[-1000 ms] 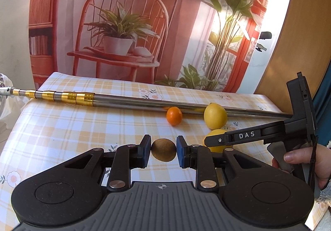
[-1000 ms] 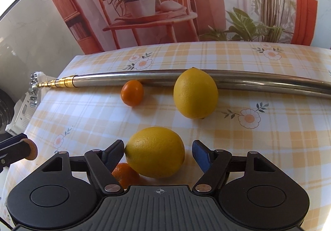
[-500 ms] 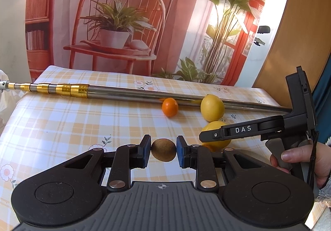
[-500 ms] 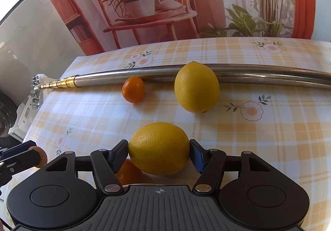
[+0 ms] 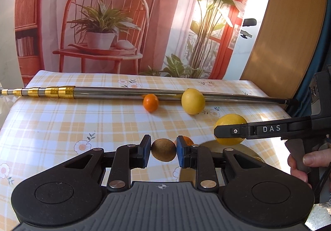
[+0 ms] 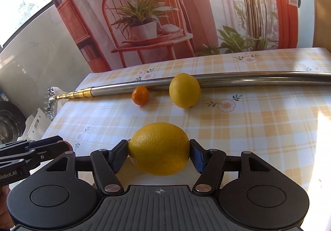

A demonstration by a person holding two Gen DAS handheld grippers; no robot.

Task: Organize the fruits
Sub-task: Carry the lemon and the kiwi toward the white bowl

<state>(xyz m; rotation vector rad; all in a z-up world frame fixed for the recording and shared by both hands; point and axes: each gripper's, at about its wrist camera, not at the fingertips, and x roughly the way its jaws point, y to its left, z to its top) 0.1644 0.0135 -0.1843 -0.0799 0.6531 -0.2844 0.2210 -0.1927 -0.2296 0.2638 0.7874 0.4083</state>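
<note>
1. Your left gripper point(image 5: 163, 153) fingers pinch a kiwi point(image 5: 163, 152) above the desk point(image 5: 62, 119).
2. Your right gripper point(image 6: 158, 153) fingers clamp a lemon point(image 6: 158, 148).
3. A second lemon point(image 6: 184, 90) and a small orange point(image 6: 140, 95) lie against the metal pole point(image 6: 258, 80).

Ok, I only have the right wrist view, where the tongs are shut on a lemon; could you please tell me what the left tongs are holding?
Observer: The left tongs are shut on a brown kiwi, pinched between both pads.
Operator: Thank you. Is there any loose fruit besides the small orange and the lemon by the pole?
Observer: Yes, a second small orange lies on the tablecloth just behind the left tongs' right pad; your view does not show it.
Operator: And is the right tongs' handle visible?
Observer: Yes, a hand grips it, with a finger on the trigger.
</note>
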